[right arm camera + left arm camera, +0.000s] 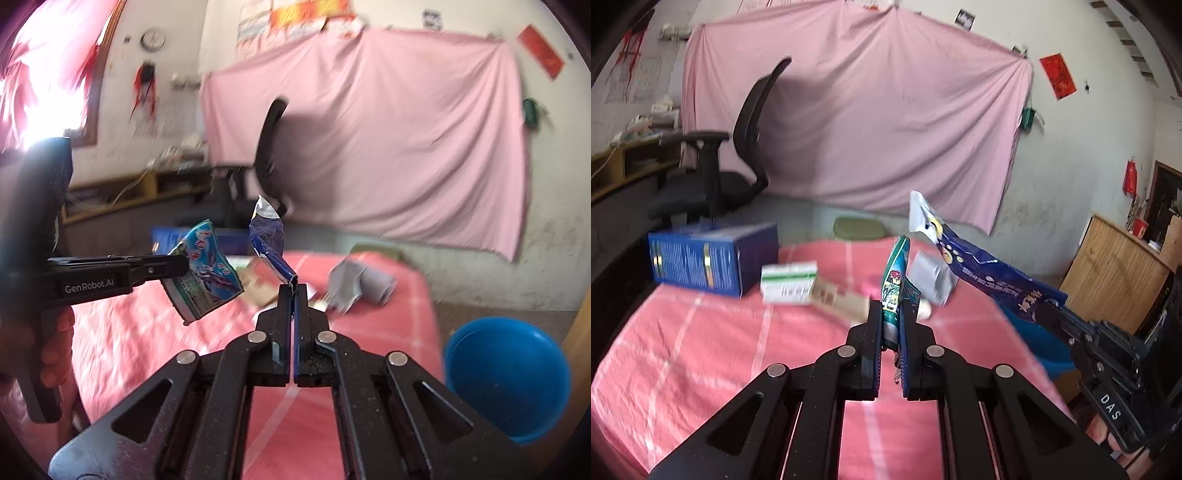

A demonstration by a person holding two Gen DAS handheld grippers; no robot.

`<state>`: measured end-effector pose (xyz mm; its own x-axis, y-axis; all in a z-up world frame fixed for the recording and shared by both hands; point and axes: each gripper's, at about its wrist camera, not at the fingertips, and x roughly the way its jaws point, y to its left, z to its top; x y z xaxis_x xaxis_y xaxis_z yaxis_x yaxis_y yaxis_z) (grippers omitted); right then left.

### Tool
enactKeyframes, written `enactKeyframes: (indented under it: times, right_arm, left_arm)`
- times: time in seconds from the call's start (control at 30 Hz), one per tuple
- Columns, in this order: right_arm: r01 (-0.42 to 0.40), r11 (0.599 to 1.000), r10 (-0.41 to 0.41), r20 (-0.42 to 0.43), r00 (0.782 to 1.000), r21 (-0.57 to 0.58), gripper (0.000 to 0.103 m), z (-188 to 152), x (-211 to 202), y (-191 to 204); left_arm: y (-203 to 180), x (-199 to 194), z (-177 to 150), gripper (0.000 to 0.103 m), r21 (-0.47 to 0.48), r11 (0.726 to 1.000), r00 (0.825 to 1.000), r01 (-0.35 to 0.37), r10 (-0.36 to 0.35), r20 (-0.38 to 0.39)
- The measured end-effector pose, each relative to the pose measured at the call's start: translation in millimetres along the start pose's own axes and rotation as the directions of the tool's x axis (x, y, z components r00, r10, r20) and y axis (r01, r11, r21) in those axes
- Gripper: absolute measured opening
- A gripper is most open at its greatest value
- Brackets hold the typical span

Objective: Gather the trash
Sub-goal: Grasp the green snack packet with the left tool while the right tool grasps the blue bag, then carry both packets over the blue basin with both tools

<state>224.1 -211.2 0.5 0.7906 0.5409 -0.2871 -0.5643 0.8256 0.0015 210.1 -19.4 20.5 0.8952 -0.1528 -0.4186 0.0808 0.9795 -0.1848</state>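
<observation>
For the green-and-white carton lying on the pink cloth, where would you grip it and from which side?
Grip the green-and-white carton across its narrow thickness, coming down from above. It lies flat on the pink cloth, so its wide faces are too broad to span. The blue box and a brown carton crowd its ends. Blur hides whether they touch.

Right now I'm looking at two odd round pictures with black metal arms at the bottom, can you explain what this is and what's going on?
There is no robot: a person holds a pair of hand-held tongs in each hand, each with a wide-angle camera looking along its fingers. One picture comes from the left tongs, the other from the right tongs. The left pair is shut on a green snack wrapper; the right pair is shut on a blue wrapper. Below is a surface under a pink checked cloth with a blue box, a green-and-white box and a grey carton. A blue bin stands beside it.
</observation>
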Motion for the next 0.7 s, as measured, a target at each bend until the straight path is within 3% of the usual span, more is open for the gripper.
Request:
enactKeyframes:
  times: [0.17,0.37,0.53,0.7]
  right_arm:
    - [0.121,0.992,-0.123,0.142,0.982,0.024,0.022,12,-28,-14]
    - [0.267,0.959,-0.282,0.258,0.924,0.092,0.022,22,-58,-40]
    - [0.360,0.916,-0.397,0.269,0.878,0.177,0.022,23,-76,-74]
    - [0.450,0.858,-0.502,0.221,0.836,0.249,0.022,16,-88,-109]
  left_arm:
    - [-29,-13,26,0.006,0.044,0.998,0.991,0.034,-0.039,0.126]
    - [-77,-12,46,0.006,0.139,0.986,0.965,0.095,-0.126,0.230]
    - [-118,13,53,0.006,0.190,0.967,0.949,0.172,-0.214,0.230]
    - [-157,48,57,0.006,0.219,0.945,0.939,0.245,-0.287,0.188]
